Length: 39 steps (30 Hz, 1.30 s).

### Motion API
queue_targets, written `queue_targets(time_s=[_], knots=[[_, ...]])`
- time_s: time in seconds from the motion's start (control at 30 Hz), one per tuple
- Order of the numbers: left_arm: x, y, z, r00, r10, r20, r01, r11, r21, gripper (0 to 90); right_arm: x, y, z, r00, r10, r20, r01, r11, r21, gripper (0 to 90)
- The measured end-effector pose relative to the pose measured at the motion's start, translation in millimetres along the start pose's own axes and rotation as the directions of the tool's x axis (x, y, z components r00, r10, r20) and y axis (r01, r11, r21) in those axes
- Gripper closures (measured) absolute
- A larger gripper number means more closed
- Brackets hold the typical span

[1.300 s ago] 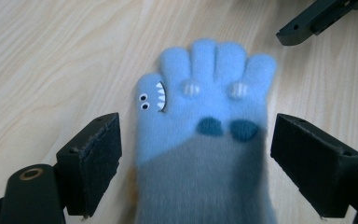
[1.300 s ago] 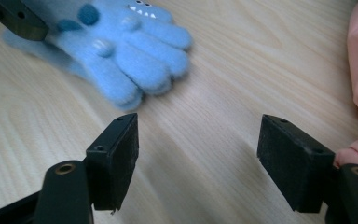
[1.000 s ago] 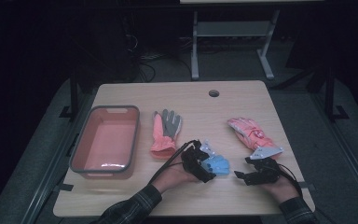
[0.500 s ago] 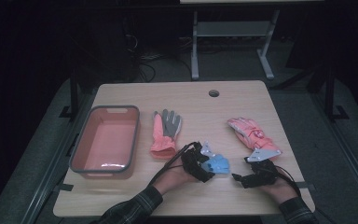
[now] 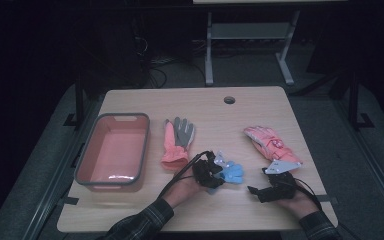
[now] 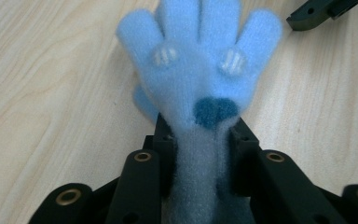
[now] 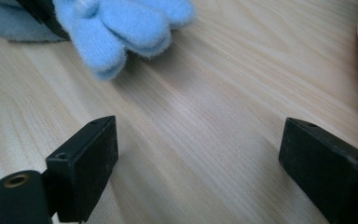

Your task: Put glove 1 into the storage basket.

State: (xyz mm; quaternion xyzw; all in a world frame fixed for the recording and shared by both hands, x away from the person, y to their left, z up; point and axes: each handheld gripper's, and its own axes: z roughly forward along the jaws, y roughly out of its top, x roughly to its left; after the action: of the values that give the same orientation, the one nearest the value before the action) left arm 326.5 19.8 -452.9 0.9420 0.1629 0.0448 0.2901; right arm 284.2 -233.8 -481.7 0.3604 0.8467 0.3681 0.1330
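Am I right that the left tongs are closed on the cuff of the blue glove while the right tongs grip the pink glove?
Not quite. The right tongs grip nothing: the right gripper view shows them wide open over bare table. The left tongs have indeed just closed on the blue glove at its cuff.

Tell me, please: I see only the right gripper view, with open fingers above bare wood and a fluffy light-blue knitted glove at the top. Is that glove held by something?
Observer: Yes. In the left gripper view the left gripper has its fingers closed on the cuff of the fluffy light-blue knitted glove.
Operator: Where can it go?
Observer: The high view shows a pink rectangular plastic bin with a grey rim at the table's left side.
Operator: Other gloves?
Observer: A pink-and-grey work glove lies beside the bin, and a pink padded glove lies beyond the right gripper.
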Motion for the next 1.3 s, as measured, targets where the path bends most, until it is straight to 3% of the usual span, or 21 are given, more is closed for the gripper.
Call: queue_targets(time_s=[0.03,0.13,0.17,0.2,0.23,0.27,0.5,0.87,0.97,1.1,1.3], knots=[[1.8,-0.2,-2.0,0.9996,-0.015,0.023,0.016,0.9998,-0.012,72.2,0.0,0.0,0.0,1.0,0.0,0.0,0.0,1.0,0.0,11.1],[3.0,-0.5,-4.5,0.9991,-0.03,0.029,0.031,0.9993,-0.021,72.6,0.0,0.0,0.0,1.0,0.001,0.0,-0.001,1.0,0.0,11.1],[4.9,-0.3,-8.0,0.9971,-0.057,0.051,0.059,0.9976,-0.036,72.6,0.1,0.0,0.0,1.0,0.001,-0.001,-0.001,1.0,0.0,11.1],[7.1,0.0,-11.4,0.9973,-0.049,0.054,0.051,0.9982,-0.031,72.6,0.0,0.0,0.0,1.0,0.001,0.0,-0.001,1.0,0.0,11.1],[7.1,0.3,-13.3,0.9962,-0.068,0.053,0.071,0.9962,-0.05,72.6,0.0,0.0,0.0,1.0,0.001,-0.001,-0.001,1.0,0.0,11.1],[9.7,0.8,-17.8,0.9973,-0.053,0.05,0.056,0.9976,-0.04,72.6,0.0,0.0,0.0,1.0,0.001,-0.001,-0.001,1.0,0.0,11.1],[17.3,1.9,-40.8,0.993,-0.115,0.029,0.117,0.9903,-0.075,72.4,0.0,0.0,0.0,1.0,0.001,0.0,-0.001,1.0,0.0,11.1],[33.9,0.3,-79.3,0.9891,-0.147,0.007,0.147,0.9843,-0.097,72.3,-0.2,0.0,0.1,1.0,-0.003,0.0,0.003,1.0,-0.002,11.1],[38.3,-0.8,-88.6,0.985,-0.172,-0.005,0.171,0.9792,-0.109,72.3,-0.1,0.1,0.1,1.0,-0.002,0.0,0.002,1.0,-0.002,11.1],[45.2,-3.1,-103.1,0.9834,-0.179,-0.032,0.174,0.9784,-0.111,72.2,-0.1,0.1,0.1,1.0,-0.002,0.0,0.002,1.0,-0.002,11.1],[55.9,-10.0,-125.2,0.9746,-0.211,-0.073,0.2,0.9705,-0.134,72.1,-0.1,0.0,0.2,1.0,-0.002,0.0,0.002,1.0,-0.003,11.1]])
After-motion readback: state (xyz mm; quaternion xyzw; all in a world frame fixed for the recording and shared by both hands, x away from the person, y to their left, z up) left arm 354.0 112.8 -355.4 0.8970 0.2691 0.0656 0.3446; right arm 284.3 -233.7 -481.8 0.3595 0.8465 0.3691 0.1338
